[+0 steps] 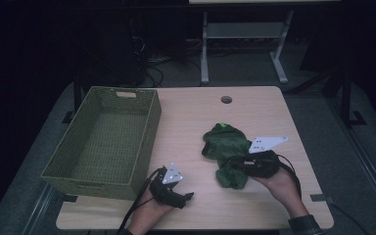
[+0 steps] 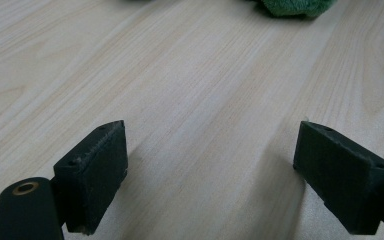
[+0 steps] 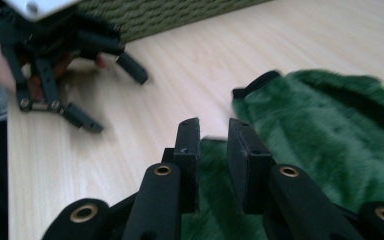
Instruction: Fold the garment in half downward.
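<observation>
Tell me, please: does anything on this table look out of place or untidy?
Only the green plush garment: it lies crumpled in a heap on the table, beside the woven basket, not inside it. Nothing looks spilled or damaged.

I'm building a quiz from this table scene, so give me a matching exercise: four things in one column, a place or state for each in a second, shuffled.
Things:
1. basket
2. green cloth
3. left tool
4. right tool

Places or states:
A. jaws wide apart over bare wood
B. nothing inside it, at the table's left
C. jaws a narrow gap apart, above green fabric
D. crumpled right of the table's middle

Pairs: 1-B, 2-D, 3-A, 4-C
</observation>
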